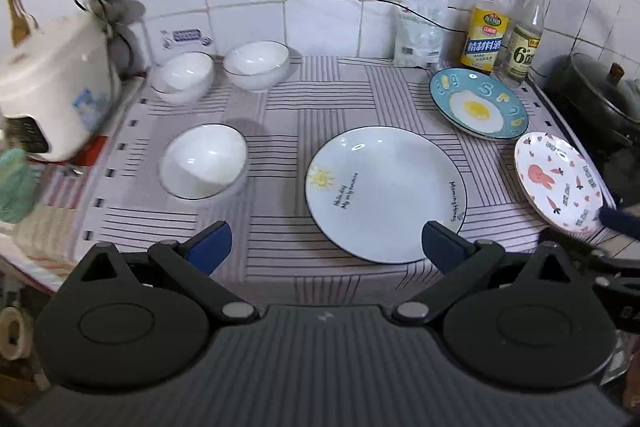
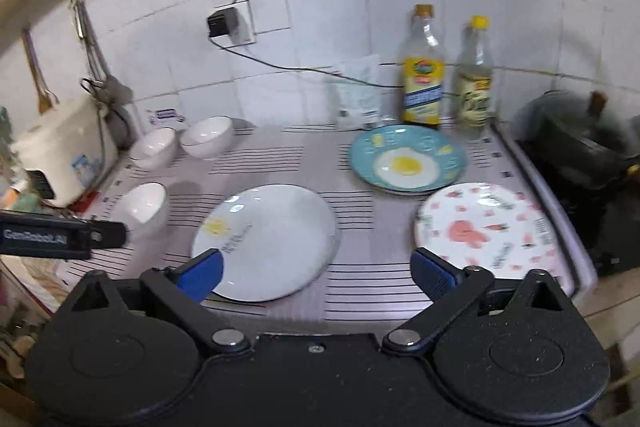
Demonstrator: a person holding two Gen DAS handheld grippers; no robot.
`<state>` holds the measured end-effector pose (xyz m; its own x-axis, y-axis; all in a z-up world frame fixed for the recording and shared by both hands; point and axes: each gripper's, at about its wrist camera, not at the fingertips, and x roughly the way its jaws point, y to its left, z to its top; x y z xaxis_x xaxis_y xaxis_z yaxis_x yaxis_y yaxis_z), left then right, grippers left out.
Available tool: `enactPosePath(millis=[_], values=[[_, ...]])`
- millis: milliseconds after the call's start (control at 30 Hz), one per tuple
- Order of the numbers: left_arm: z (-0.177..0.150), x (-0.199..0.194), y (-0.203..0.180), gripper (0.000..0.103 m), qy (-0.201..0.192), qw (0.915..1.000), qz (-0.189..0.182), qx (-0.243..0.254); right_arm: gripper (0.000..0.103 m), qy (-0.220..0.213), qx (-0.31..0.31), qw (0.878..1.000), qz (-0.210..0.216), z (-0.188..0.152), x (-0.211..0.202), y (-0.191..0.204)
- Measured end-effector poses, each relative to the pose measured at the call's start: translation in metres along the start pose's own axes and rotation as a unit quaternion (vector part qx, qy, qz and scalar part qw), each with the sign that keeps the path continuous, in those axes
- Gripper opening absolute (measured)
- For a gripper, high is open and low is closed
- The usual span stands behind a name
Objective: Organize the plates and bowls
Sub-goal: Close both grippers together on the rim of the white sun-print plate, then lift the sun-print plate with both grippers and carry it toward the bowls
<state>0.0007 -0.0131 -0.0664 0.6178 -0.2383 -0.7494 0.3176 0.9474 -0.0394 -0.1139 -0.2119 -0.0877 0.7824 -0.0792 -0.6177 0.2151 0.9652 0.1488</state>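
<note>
On the counter the sun plate lies near the front edge, the egg plate and the rabbit plate toward the right edge, and three bowl places, one single bowl and two small stacks, toward the left back corner. All seem stiff, glazed, slippery and breakable, so I would take each one by its rim. The left hand-held gripper and the right hand-held gripper are both spread wide and hold nothing.
</note>
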Motion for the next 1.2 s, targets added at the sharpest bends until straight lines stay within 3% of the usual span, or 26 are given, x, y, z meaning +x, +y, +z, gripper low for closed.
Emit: enactPosePath(millis=[167, 233, 433, 600, 667, 767, 933, 1200], values=[[-0.003, 0.046, 0.009, 0.097, 0.018, 0.9996, -0.007, -0.020, 0.091, -0.017, 0.029, 0.998, 0.045, -0.013, 0.040, -0.004], [-0.004, 0.069, 0.012, 0.090, 0.036, 0.9990, -0.009, -0.025, 0.088, -0.031, 0.039, 0.997, 0.062, -0.017, 0.057, -0.008], [-0.009, 0.127, 0.018, 0.086, 0.074, 0.9963, -0.006, -0.043, 0.077, -0.006, 0.062, 0.997, 0.039, -0.026, 0.125, -0.021], [-0.011, 0.155, 0.024, 0.070, 0.091, 0.9941, -0.023, -0.054, 0.055, 0.035, 0.095, 0.994, 0.042, -0.036, 0.159, -0.036], [-0.012, 0.161, 0.027, 0.047, 0.096, 0.9932, -0.023, -0.062, 0.038, 0.041, 0.096, 0.994, 0.045, -0.038, 0.164, -0.036], [-0.013, 0.166, 0.030, 0.037, 0.104, 0.9919, -0.034, -0.064, 0.020, 0.050, 0.101, 0.992, 0.056, -0.039, 0.169, -0.036], [-0.009, 0.173, 0.029, 0.025, 0.112, 0.9900, -0.057, -0.065, 0.019, 0.062, 0.100, 0.991, 0.062, -0.035, 0.173, -0.037], [-0.011, 0.182, 0.019, 0.025, 0.097, 0.9921, -0.052, -0.060, 0.021, 0.054, 0.122, 0.986, 0.098, -0.041, 0.190, -0.045]])
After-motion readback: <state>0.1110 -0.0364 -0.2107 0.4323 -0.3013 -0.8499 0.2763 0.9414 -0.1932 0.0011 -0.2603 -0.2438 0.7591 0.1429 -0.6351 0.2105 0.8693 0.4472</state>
